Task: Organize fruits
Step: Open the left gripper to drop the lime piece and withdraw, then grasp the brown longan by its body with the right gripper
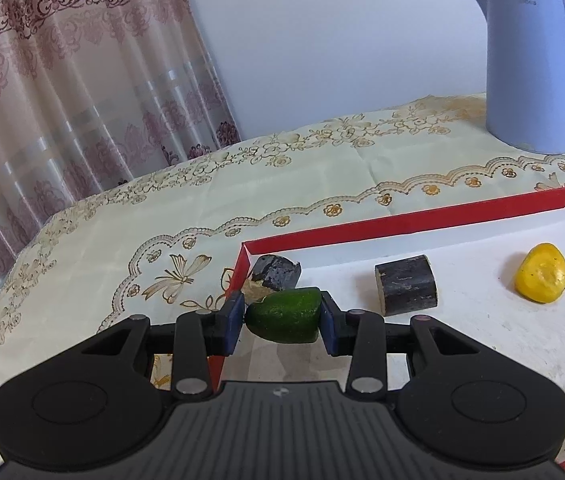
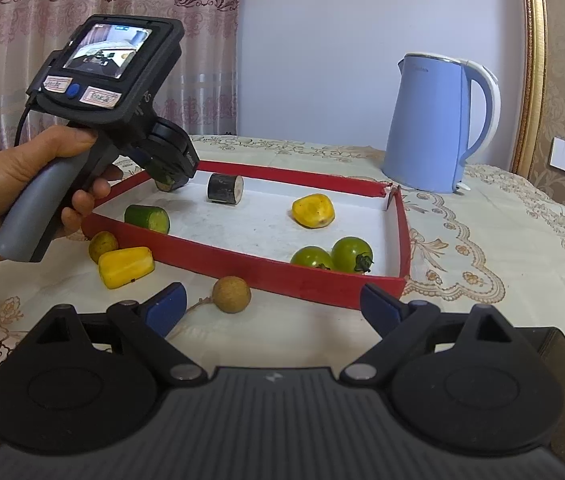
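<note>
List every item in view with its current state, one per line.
left claw: shut on green cucumber piece, over the tray corner
right claw: open, empty
red tray: on the tablecloth, holding fruit
dark pieces: two, lying in tray
yellow piece: in tray
green tomatoes: two, in tray
longan: outside tray
kettle: upright, lid closed

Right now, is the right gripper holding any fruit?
No. The right gripper has its jaws spread wide with nothing between them; the round brown fruit lies on the tablecloth ahead, untouched.
</note>
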`<move>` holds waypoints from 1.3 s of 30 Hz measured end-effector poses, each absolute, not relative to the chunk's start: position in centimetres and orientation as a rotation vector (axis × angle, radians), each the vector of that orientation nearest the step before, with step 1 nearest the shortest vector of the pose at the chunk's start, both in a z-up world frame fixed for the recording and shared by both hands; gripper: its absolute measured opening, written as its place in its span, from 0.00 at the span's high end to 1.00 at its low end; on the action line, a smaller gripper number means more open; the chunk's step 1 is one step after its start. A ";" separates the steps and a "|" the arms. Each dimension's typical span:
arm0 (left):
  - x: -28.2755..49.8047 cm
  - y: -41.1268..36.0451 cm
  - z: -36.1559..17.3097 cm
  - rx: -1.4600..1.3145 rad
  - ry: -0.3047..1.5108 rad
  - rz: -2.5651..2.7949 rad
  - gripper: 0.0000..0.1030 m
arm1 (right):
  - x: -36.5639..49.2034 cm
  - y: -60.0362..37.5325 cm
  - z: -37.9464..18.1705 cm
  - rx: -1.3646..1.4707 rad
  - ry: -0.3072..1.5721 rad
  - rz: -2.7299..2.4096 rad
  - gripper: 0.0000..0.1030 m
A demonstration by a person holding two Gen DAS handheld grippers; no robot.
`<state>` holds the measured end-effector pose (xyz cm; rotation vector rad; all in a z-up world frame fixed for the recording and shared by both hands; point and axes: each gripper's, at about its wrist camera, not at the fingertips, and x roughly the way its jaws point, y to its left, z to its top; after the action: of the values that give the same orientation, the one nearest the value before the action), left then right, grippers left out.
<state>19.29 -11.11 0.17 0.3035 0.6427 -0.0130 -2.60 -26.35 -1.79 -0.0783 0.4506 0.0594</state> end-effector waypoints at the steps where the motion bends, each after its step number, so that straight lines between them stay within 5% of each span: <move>1: 19.4 -11.1 0.1 0.302 0.647 -0.011 0.63 | -2.6 -26.3 -1.8 -0.080 0.451 0.059 0.10; 8: 19.5 -10.9 -0.2 0.292 0.667 -0.006 0.61 | -2.5 -26.1 -1.8 -0.088 0.454 0.056 0.10; 13: 18.6 -10.5 0.8 0.300 0.613 0.025 0.25 | -2.3 -25.9 -1.8 -0.087 0.463 0.077 0.12; 39: 13.6 0.5 -0.6 0.030 0.617 0.226 0.17 | -0.5 -24.1 -1.9 -0.043 0.510 0.063 0.17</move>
<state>13.55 0.50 -0.60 0.0298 0.6170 0.2264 -0.48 -24.09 -1.85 -0.0431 0.5096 0.0634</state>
